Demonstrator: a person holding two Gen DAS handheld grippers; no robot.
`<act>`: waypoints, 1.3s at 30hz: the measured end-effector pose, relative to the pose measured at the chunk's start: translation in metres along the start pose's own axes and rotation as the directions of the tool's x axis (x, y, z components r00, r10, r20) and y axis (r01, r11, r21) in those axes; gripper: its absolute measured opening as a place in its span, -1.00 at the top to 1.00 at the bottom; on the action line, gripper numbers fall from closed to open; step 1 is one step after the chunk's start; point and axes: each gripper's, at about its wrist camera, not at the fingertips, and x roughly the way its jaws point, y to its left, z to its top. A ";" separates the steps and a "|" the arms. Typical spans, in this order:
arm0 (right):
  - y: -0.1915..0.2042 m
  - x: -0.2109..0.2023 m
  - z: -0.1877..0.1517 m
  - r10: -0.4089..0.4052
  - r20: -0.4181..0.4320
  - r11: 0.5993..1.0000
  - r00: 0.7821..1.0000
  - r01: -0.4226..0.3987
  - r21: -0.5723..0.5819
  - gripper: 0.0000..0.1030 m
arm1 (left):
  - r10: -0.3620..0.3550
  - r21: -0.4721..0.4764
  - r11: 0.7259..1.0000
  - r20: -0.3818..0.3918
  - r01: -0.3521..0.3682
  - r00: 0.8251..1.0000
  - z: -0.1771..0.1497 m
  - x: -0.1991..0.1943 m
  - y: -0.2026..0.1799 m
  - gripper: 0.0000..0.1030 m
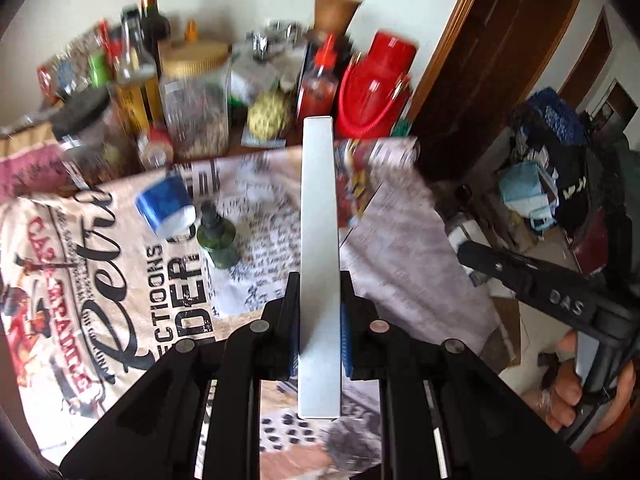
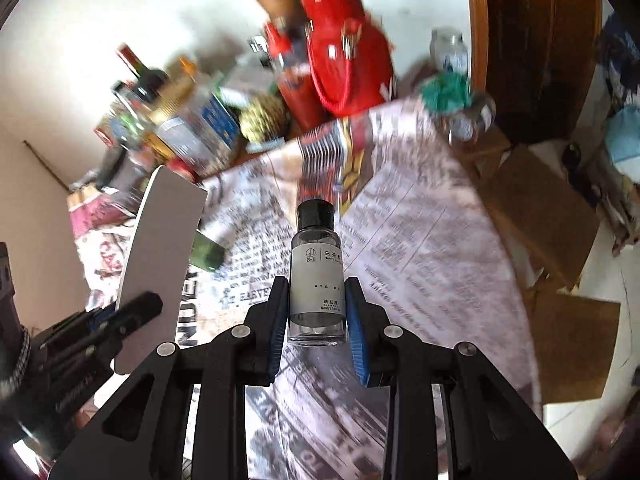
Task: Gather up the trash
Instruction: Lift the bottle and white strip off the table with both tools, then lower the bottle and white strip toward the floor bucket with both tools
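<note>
The left gripper (image 1: 319, 320) is clamped on a long white box (image 1: 319, 240), its blue-padded fingers (image 1: 294, 344) pressing both narrow sides; the box runs forward along the fingers and stands above the table. From the right wrist view the same white box (image 2: 160, 256) shows its broad face, tilted, held by the left gripper (image 2: 120, 312) at the lower left.

The right gripper (image 2: 318, 312) is closed on a small clear bottle (image 2: 317, 280) with a black cap and a pale printed label — the bottle stands upright between the blue pads (image 2: 354, 332), lifted over the printed tablecloth (image 2: 420, 248). In the left wrist view the right gripper's black body (image 1: 540, 284) and the hand (image 1: 588, 392) gripping its handle appear at the right edge; its fingertips cannot be made out there.

On the tablecloth (image 1: 120, 240) lie a blue-and-white cup (image 1: 164, 204) on its side and, just beside it, a small dark green bottle (image 1: 218, 240). Behind them, along the wall, stands a blurred crowd of jars, bottles and a red thermos (image 1: 376, 84), with a red sauce bottle (image 1: 318, 80) next to it. Cardboard boxes (image 2: 540, 208) sit on the floor off the table's right side.
</note>
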 end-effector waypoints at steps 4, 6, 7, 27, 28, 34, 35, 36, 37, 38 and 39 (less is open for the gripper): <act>0.002 -0.046 0.000 0.042 0.081 0.998 0.996 -0.039 -0.044 0.50 | 0.018 -0.014 1.000 0.090 -0.017 0.996 -0.005 -0.048 -0.028 0.70; 0.002 -0.070 -0.001 0.069 0.122 0.996 0.990 -0.061 -0.068 0.50 | 0.031 -0.026 0.999 0.136 -0.028 0.990 -0.009 -0.071 -0.043 0.70; 0.001 -0.085 -0.002 0.088 0.145 0.994 0.986 -0.076 -0.083 0.50 | 0.042 -0.036 0.999 0.161 -0.037 0.986 -0.012 -0.085 -0.050 0.70; 0.019 -0.237 -0.073 0.221 0.367 0.958 0.903 -0.130 -0.257 0.50 | 0.150 -0.106 0.988 0.450 -0.114 0.881 -0.119 -0.266 -0.107 0.70; 0.021 -0.241 -0.081 0.218 0.371 0.960 0.903 -0.129 -0.249 0.50 | 0.144 -0.101 0.989 0.452 -0.110 0.880 -0.126 -0.271 -0.104 0.70; 0.038 -0.254 -0.133 0.159 0.388 0.973 0.908 -0.077 -0.219 0.50 | 0.105 -0.080 0.994 0.426 -0.078 0.899 -0.177 -0.296 -0.086 0.70; 0.040 -0.255 -0.140 0.155 0.383 0.975 0.911 -0.078 -0.210 0.50 | 0.098 -0.077 0.994 0.415 -0.072 0.904 -0.184 -0.298 -0.084 0.70; 0.042 -0.255 -0.150 0.153 0.373 0.977 0.915 -0.083 -0.198 0.50 | 0.090 -0.071 0.995 0.406 -0.066 0.909 -0.193 -0.300 -0.081 0.70; 0.045 -0.255 -0.161 0.153 0.365 0.978 0.919 -0.087 -0.190 0.50 | 0.089 -0.063 0.996 0.402 -0.070 0.911 -0.203 -0.304 -0.080 0.70; 0.046 -0.257 -0.168 0.149 0.362 0.979 0.920 -0.086 -0.185 0.50 | 0.090 -0.054 0.996 0.401 -0.075 0.912 -0.212 -0.307 -0.080 0.70; 0.048 -0.257 -0.180 0.138 0.360 0.981 0.923 -0.077 -0.177 0.50 | 0.085 -0.043 0.996 0.396 -0.074 0.914 -0.222 -0.310 -0.080 0.70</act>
